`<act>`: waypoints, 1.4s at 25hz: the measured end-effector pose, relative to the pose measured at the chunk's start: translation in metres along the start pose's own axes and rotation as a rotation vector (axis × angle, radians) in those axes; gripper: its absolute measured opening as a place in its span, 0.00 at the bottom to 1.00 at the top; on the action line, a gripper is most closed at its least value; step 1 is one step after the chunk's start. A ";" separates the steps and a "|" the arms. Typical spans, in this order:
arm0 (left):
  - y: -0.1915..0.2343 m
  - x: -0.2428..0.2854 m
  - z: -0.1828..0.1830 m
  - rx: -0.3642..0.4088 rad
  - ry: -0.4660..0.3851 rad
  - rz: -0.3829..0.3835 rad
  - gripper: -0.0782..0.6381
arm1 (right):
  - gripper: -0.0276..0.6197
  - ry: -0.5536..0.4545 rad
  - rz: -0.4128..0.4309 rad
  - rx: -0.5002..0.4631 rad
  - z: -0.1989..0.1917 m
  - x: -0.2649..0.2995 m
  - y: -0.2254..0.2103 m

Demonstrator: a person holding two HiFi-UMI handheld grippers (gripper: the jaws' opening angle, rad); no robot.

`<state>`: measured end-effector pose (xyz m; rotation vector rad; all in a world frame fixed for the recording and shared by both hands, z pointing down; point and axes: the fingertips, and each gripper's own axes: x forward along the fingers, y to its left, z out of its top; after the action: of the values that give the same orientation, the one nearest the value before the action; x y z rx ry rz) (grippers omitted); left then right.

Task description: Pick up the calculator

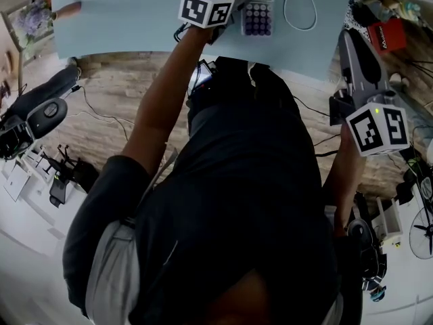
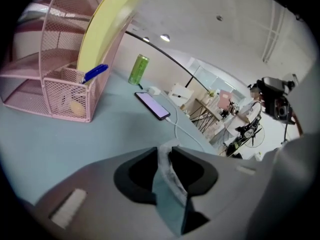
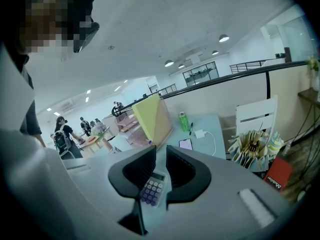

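Observation:
The calculator [image 1: 258, 17], white with purple keys, lies on the light blue table [image 1: 122, 19] near its front edge. My left gripper [image 1: 238, 5] is at the calculator's left side. In the left gripper view the left gripper [image 2: 166, 156] has its jaws close together, with a thin white edge [image 2: 172, 176] pinched between them. My right gripper [image 1: 345, 107] hangs off the table to the right, away from the calculator. In the right gripper view its jaws [image 3: 161, 156] stand almost together with nothing in them, and the calculator [image 3: 152, 189] shows far off through the slit.
A pink mesh organizer [image 2: 55, 91] with a yellow folder [image 2: 107, 19] and a blue pen [image 2: 94, 73] stands at the table's far left. A green can [image 2: 138, 70], a phone [image 2: 155, 105] and a white cable [image 1: 301, 5] lie beyond. A red box [image 1: 385, 36] sits on the floor.

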<state>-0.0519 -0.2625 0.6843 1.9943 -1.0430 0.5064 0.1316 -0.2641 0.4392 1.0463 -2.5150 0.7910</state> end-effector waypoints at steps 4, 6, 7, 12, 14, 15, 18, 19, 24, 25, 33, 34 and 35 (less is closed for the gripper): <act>-0.011 -0.011 0.006 0.053 -0.028 0.034 0.32 | 0.11 -0.011 0.008 -0.010 0.005 -0.004 0.003; -0.014 -0.019 0.011 0.084 -0.044 0.058 0.32 | 0.11 -0.028 0.017 -0.016 0.008 -0.005 0.005; -0.015 -0.023 0.014 0.101 -0.053 0.072 0.32 | 0.11 -0.040 0.024 -0.020 0.009 -0.006 0.006; -0.021 -0.047 0.028 0.182 -0.093 0.128 0.31 | 0.11 -0.050 0.037 -0.034 0.011 -0.011 0.014; -0.024 -0.056 0.033 0.196 -0.114 0.144 0.31 | 0.11 -0.057 0.042 -0.039 0.013 -0.014 0.017; -0.025 -0.061 0.035 0.203 -0.124 0.153 0.31 | 0.11 -0.060 0.045 -0.042 0.014 -0.015 0.018; -0.029 -0.077 0.042 0.225 -0.152 0.182 0.31 | 0.11 -0.067 0.048 -0.053 0.018 -0.020 0.022; -0.030 -0.082 0.044 0.232 -0.162 0.191 0.31 | 0.11 -0.078 0.054 -0.058 0.021 -0.021 0.023; -0.036 -0.106 0.053 0.246 -0.206 0.217 0.31 | 0.11 -0.105 0.078 -0.084 0.029 -0.026 0.031; -0.037 -0.111 0.054 0.248 -0.211 0.221 0.31 | 0.11 -0.106 0.081 -0.090 0.030 -0.026 0.033; -0.046 -0.161 0.071 0.279 -0.283 0.271 0.31 | 0.11 -0.134 0.124 -0.140 0.044 -0.038 0.059; -0.048 -0.168 0.074 0.283 -0.295 0.276 0.31 | 0.11 -0.142 0.133 -0.149 0.045 -0.040 0.062; -0.051 -0.175 0.077 0.289 -0.308 0.282 0.31 | 0.11 -0.147 0.140 -0.158 0.047 -0.041 0.065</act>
<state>-0.1132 -0.2220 0.5005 2.2380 -1.5287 0.5331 0.1097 -0.2310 0.3579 0.9149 -2.7482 0.5569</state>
